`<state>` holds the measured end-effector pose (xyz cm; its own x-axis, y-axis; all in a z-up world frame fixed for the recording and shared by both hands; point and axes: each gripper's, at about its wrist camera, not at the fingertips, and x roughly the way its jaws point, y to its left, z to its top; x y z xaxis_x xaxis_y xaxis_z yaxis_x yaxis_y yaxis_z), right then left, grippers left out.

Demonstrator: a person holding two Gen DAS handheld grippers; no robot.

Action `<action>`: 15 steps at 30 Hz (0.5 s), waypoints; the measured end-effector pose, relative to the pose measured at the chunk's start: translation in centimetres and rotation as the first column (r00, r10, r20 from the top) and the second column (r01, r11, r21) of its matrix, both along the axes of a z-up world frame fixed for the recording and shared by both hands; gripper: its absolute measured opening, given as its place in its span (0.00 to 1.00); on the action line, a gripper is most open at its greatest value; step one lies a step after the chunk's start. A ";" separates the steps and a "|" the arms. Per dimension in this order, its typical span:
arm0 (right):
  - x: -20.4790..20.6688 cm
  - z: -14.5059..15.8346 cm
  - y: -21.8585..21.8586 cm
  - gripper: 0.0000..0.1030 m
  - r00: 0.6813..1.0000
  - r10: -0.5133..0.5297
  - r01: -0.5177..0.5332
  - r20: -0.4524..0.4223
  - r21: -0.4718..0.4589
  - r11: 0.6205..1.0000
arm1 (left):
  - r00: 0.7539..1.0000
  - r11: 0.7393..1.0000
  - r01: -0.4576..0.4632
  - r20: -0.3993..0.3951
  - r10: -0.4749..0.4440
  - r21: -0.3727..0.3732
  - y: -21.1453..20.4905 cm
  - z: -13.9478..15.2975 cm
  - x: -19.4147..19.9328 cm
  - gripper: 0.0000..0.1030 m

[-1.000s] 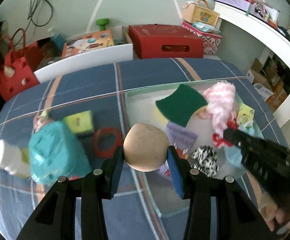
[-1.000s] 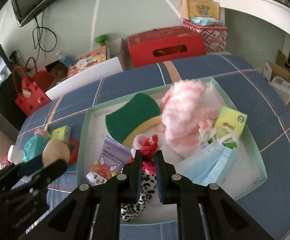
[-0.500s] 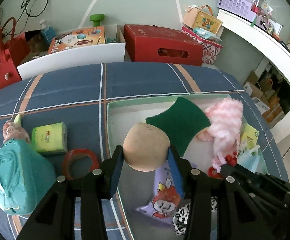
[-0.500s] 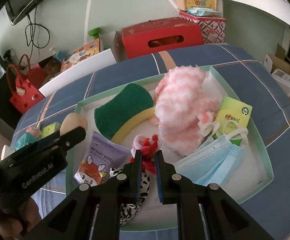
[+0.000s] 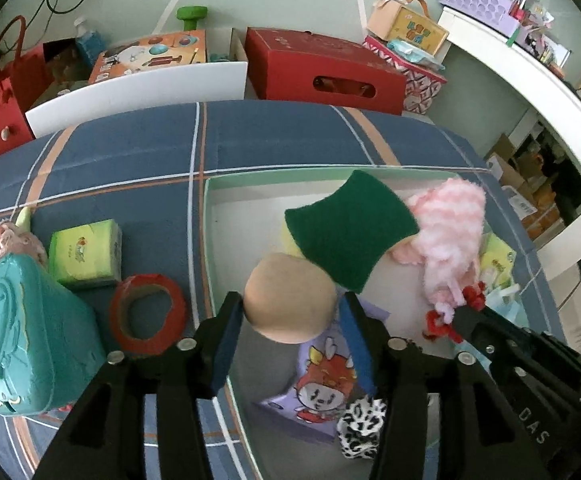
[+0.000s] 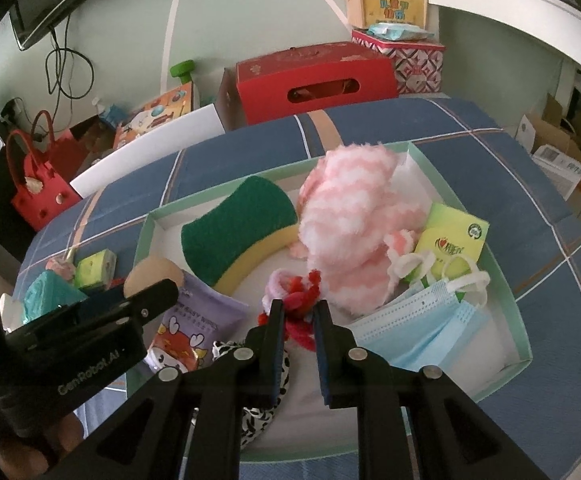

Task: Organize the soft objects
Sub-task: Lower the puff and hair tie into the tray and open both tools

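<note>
I am holding a two-finger gripper in each hand over a shallow pale green tray (image 6: 508, 300) that is sitting on a blue plaid bed (image 5: 130, 152). My left gripper (image 5: 290, 316) is opening its jaws around a tan foam ball (image 5: 290, 298), which is sitting between them at the tray's left edge; the right pad is standing clear of it. My right gripper (image 6: 297, 314) is keeping its jaws nearly closed, pinching a red fuzzy hair tie (image 6: 300, 292) above the tray's middle. Inside the tray are lying a green and yellow sponge (image 6: 238, 228), a pink and white fluffy sock (image 6: 354, 216), a blue face mask (image 6: 414, 328), a green tissue pack (image 6: 454, 240), a purple wet-wipes packet (image 6: 194, 320) and a leopard-print cloth (image 5: 360, 428). Left of the tray, on the bed, are resting a red tape roll (image 5: 146, 316), another green tissue pack (image 5: 84, 252) and a teal pouch (image 5: 22, 336).
</note>
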<state>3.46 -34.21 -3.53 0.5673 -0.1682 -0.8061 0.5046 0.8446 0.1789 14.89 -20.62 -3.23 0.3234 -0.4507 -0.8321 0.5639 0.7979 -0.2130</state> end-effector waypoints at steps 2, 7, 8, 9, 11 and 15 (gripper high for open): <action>0.0 0.2 0.1 0.19 1.000 0.000 0.000 -0.002 -0.007 1.000 | 1.000 1.000 0.001 -0.005 -0.001 -0.011 0.0 0.1 0.0 0.77; -0.2 0.6 0.3 0.38 1.000 -0.010 0.010 -0.010 -0.043 0.999 | 1.000 1.000 -0.014 -0.007 0.013 -0.021 0.5 0.5 0.0 0.80; -0.2 0.8 0.3 0.38 1.000 -0.012 0.012 -0.009 -0.052 0.999 | 1.000 1.000 -0.022 -0.003 0.022 -0.017 0.7 0.7 0.0 0.82; -0.3 1.0 0.3 0.38 1.000 -0.013 0.013 -0.007 -0.057 0.998 | 1.000 0.999 -0.031 0.004 0.031 -0.008 0.9 0.9 0.0 0.83; -0.3 1.2 0.4 0.42 1.000 -0.013 0.013 -0.004 -0.063 0.998 | 0.998 0.999 -0.049 0.028 0.048 0.024 1.2 1.1 -0.1 0.83; -0.3 1.3 0.6 0.58 1.000 -0.010 0.009 -0.005 -0.072 0.997 | 0.995 0.994 -0.082 0.062 0.078 0.073 1.9 1.6 -0.2 0.83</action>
<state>3.21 -33.64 -2.23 0.5612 -0.2317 -0.7946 0.5135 0.8504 0.1147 14.66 -18.73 -1.64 0.4052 -0.3577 -0.8414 0.5072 0.8536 -0.1187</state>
